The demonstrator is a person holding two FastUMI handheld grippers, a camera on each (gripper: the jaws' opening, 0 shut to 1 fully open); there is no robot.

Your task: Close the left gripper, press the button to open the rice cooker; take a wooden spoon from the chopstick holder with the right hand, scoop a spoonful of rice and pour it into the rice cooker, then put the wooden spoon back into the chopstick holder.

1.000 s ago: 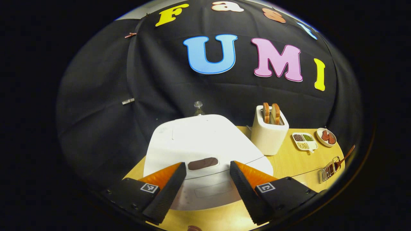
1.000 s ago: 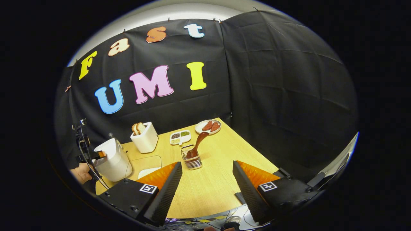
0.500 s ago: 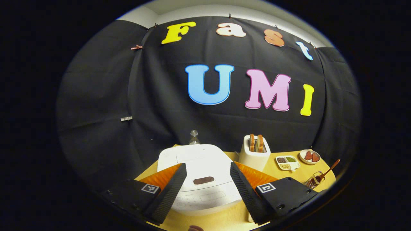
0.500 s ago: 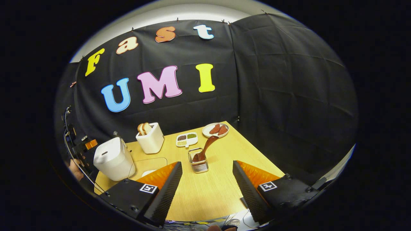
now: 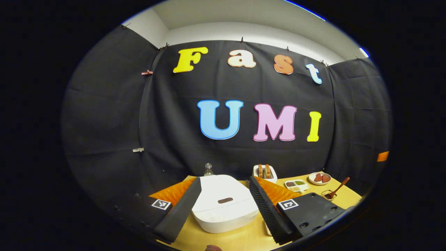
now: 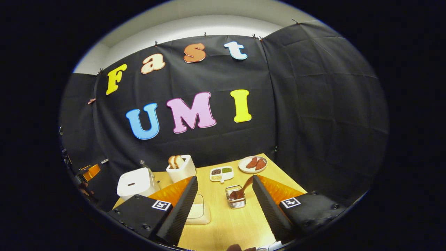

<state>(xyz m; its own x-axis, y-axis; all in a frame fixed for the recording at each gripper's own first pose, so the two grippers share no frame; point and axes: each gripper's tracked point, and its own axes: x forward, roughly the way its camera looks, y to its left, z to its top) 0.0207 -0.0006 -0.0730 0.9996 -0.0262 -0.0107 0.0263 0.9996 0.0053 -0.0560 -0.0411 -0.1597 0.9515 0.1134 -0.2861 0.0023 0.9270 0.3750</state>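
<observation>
The white rice cooker (image 5: 223,209) sits on the wooden table (image 5: 244,237) with its lid down and a dark button (image 5: 225,200) on the front of the lid. My left gripper (image 5: 224,178) is open, back from the cooker, framing it without touching. A wire chopstick holder (image 6: 236,199) holds a dark wooden spoon (image 6: 243,187), which leans right. My right gripper (image 6: 224,177) is open and empty, some way in front of the holder. A clear tub of rice (image 6: 199,210) lies by its left finger. The cooker (image 6: 136,182) stands at the left.
A white toaster (image 6: 180,167) with bread, a divided dish of beans (image 6: 221,173) and a plate with reddish pieces (image 6: 252,164) line the back of the table. A small bottle (image 5: 208,169) stands behind the cooker. Black cloth walls close the back and right.
Both grippers have drawn back and tilted up, so the cooker and the holder look smaller and farther off. Both stay open. The cooker lid stays down.
</observation>
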